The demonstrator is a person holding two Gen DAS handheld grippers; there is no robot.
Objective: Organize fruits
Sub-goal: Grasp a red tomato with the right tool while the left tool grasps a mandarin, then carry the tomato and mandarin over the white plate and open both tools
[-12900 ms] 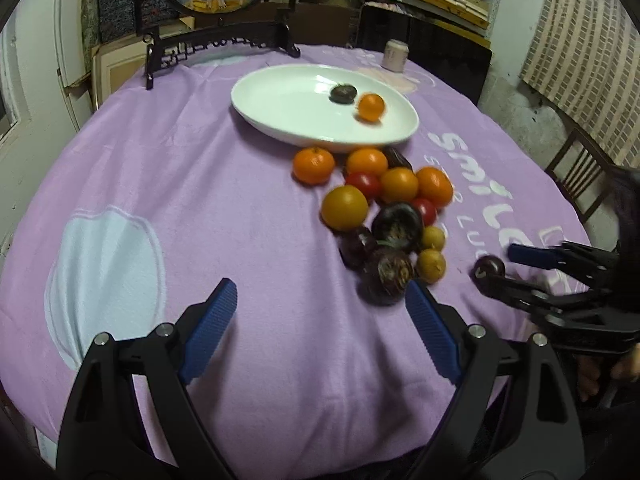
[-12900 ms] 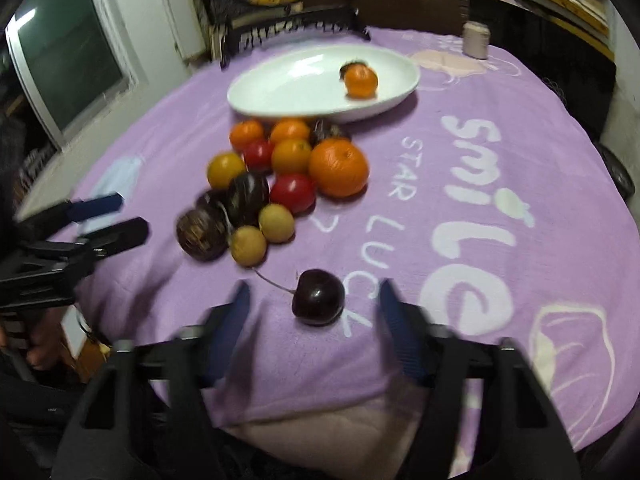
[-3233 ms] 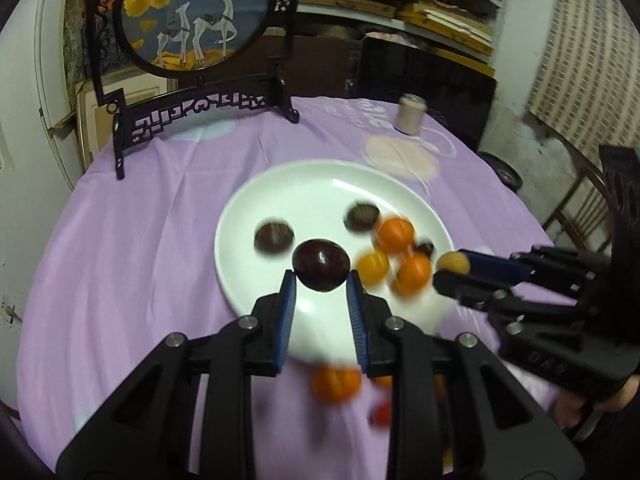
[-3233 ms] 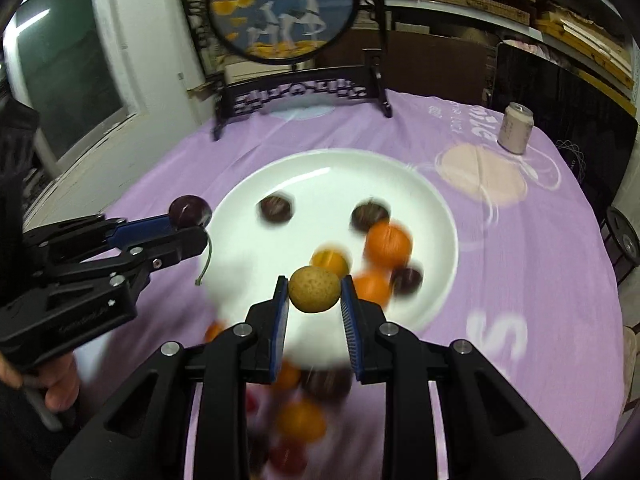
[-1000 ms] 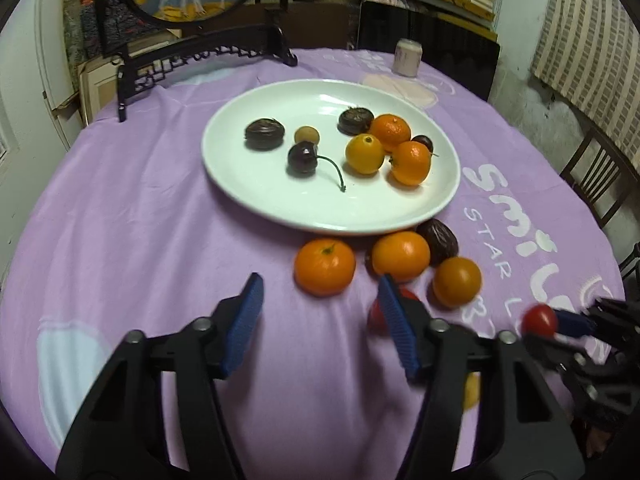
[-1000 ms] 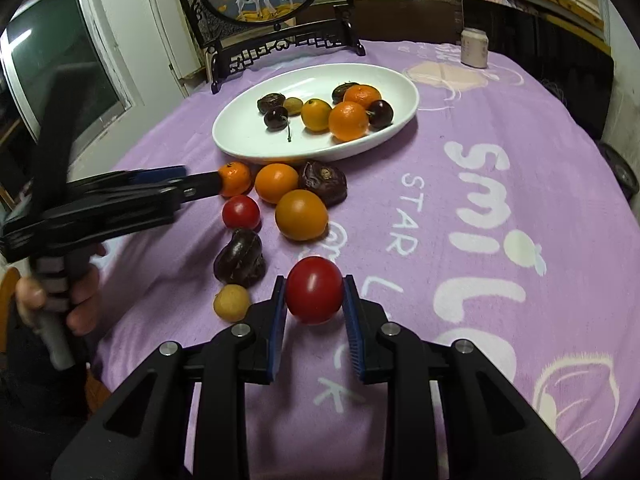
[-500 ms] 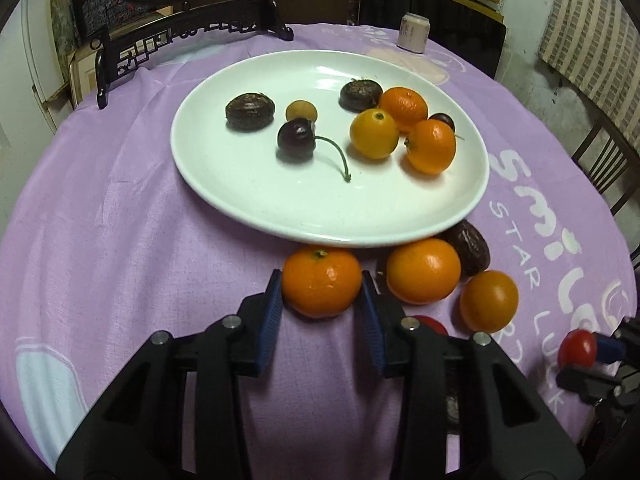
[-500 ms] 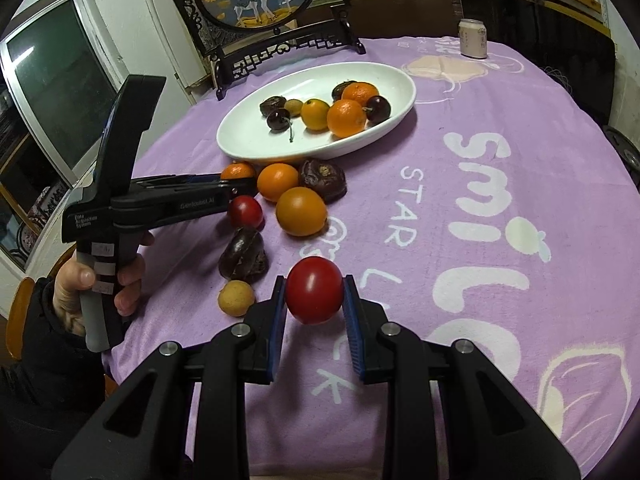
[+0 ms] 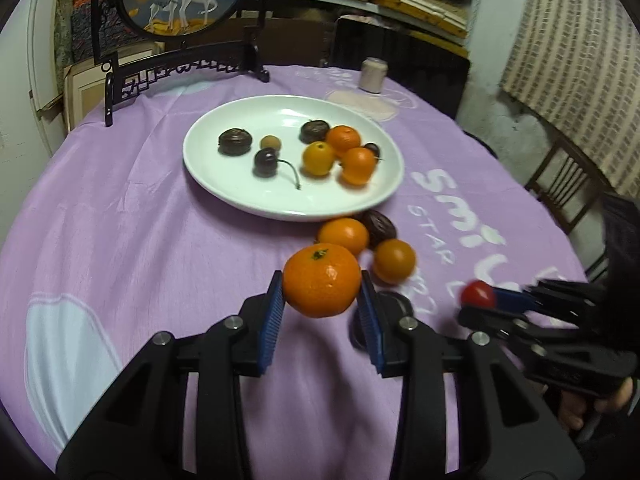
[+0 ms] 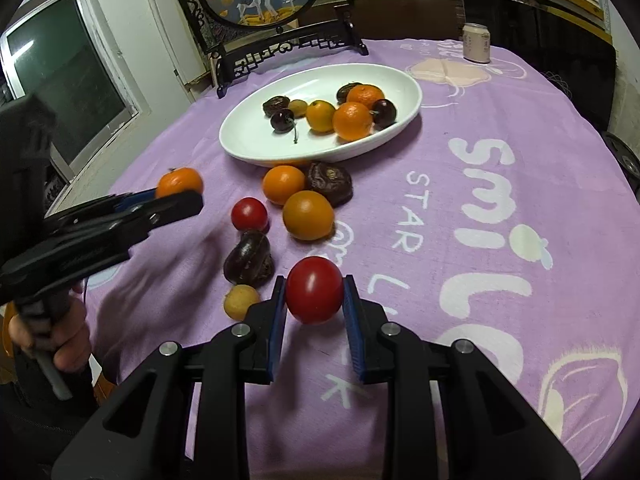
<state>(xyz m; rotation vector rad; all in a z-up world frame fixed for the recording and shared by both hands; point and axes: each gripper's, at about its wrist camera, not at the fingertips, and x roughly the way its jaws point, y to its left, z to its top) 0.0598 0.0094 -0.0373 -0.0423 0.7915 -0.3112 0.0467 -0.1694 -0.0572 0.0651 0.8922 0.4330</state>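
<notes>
mandarin (image 9: 321, 286) — clamped in left tool (image 9: 322, 307) | tomato (image 10: 314, 289) — gripped by right tool (image 10: 314, 309) | plate (image 9: 224, 190) front bare

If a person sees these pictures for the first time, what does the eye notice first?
A mandarin sits clamped in the left gripper, raised above the purple tablecloth; the jaws have just closed on it. The right gripper pinches a red tomato. Behind them, a white plate holds several fruits.
</notes>
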